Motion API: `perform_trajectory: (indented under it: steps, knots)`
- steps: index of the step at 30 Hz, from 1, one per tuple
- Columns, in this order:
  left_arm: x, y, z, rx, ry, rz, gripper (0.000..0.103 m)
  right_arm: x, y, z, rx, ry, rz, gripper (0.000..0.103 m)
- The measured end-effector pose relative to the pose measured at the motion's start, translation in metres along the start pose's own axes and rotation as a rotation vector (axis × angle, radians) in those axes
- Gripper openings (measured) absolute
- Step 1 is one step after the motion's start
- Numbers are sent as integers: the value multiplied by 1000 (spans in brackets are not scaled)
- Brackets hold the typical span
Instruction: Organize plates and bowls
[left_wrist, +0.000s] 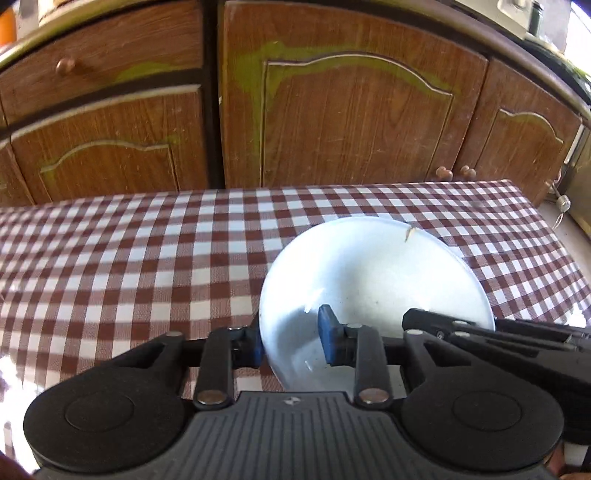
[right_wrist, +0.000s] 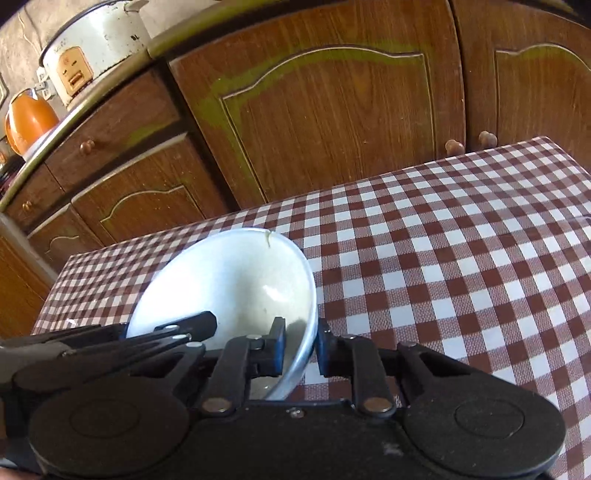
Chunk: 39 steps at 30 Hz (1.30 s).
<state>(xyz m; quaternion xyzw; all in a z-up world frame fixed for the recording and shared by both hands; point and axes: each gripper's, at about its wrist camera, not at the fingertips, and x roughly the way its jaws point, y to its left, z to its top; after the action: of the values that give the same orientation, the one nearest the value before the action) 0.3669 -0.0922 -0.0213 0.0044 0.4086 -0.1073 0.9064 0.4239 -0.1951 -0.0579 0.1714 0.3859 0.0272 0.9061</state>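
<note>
I have one white bowl (left_wrist: 373, 288) between both tools, and it sits on the bench (left_wrist: 129, 266) with the checked cloth, near the edge that faces the wooden cupboards (left_wrist: 354, 122). My left gripper (left_wrist: 291, 341) pinches the bowl's near-left wall, one blue pad outside and one inside. My right gripper (right_wrist: 301, 349) pinches the near-right wall the same way, its pads pressed onto the thin rim. In each wrist view the other gripper's black fingers reach in from the side, so the two holds sit close together on the near half of the rim.

The bowl looks stiff and glazed, probably ceramic or enamel, so I judge it hard, smooth and a little slippery under rubber pads. Its wall flares outward, which means a pinch can creep up toward the lip if I squeeze carelessly. A small brown mark (left_wrist: 409, 233) shows on the far rim; it may be a chip or a crack, I cannot tell which, so I treat that side as weak and keep off it. The weight seems moderate, and with both holds on the near side the far side will want to dip when I lift. I would keep the rim level and raise both hands together. Whether the bowl rests flat or is already tilted, I cannot say for sure.
</note>
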Motion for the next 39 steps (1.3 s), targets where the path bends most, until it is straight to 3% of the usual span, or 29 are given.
perform_trajectory:
  steps: [11, 26, 39]
  knots:
    - [-53, 15, 2, -15, -60, 32, 25, -28, 38, 0, -48, -34, 41, 22]
    - [-170, 28, -18, -53, -133, 100, 25, -125, 102, -17, -110, -92, 105, 22]
    - [-237, 29, -47, -74, -167, 137, 25, -198, 142, -47, -152, -121, 137, 22]
